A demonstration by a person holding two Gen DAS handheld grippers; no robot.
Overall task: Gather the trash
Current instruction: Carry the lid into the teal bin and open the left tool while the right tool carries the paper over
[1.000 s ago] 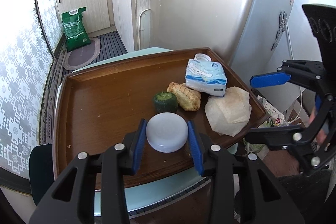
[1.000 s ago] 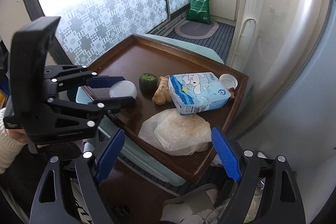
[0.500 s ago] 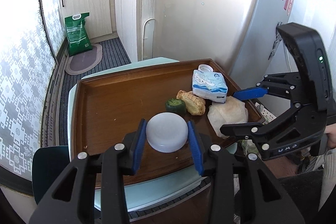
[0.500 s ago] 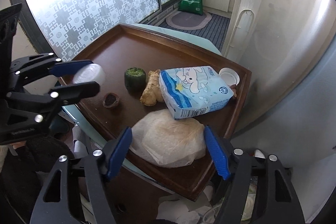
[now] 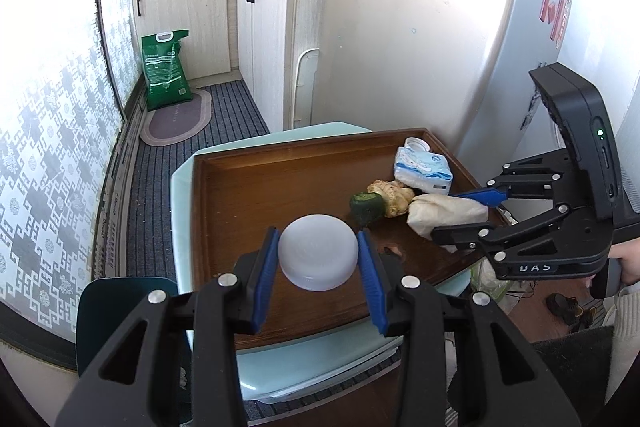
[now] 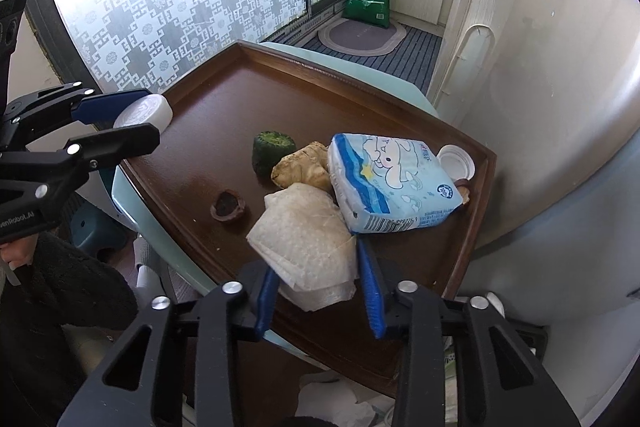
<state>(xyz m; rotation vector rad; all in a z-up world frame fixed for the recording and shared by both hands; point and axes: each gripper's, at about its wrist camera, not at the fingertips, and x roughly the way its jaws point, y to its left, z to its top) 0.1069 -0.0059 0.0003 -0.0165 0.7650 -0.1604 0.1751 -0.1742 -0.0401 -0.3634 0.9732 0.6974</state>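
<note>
My left gripper [image 5: 318, 259] is shut on a white round lid [image 5: 318, 251] and holds it above the front edge of the brown wooden tray [image 5: 260, 195]. The lid also shows in the right wrist view [image 6: 144, 111]. My right gripper [image 6: 318, 285] is shut on a crumpled white paper wrapper [image 6: 308, 243] at the tray's near right edge; it also shows in the left wrist view [image 5: 448, 211]. On the tray [image 6: 224, 107] lie a green vegetable stub [image 6: 274, 151], a ginger piece [image 6: 302, 167], a blue tissue pack [image 6: 390, 183], a white cap [image 6: 456, 161] and a walnut shell [image 6: 228, 205].
The tray rests on a pale green table [image 5: 320, 375] beside a fridge [image 5: 420, 47]. A dark stool [image 5: 116, 319] stands at the left. A green bag [image 5: 166, 69] and a mat [image 5: 176, 121] lie on the far floor by the cabinets. Crumpled trash [image 6: 344, 403] lies below the tray.
My left gripper has lifted the lid up and back from the tray, uncovering the walnut shell. My right gripper has moved in and closed on the paper wrapper.
</note>
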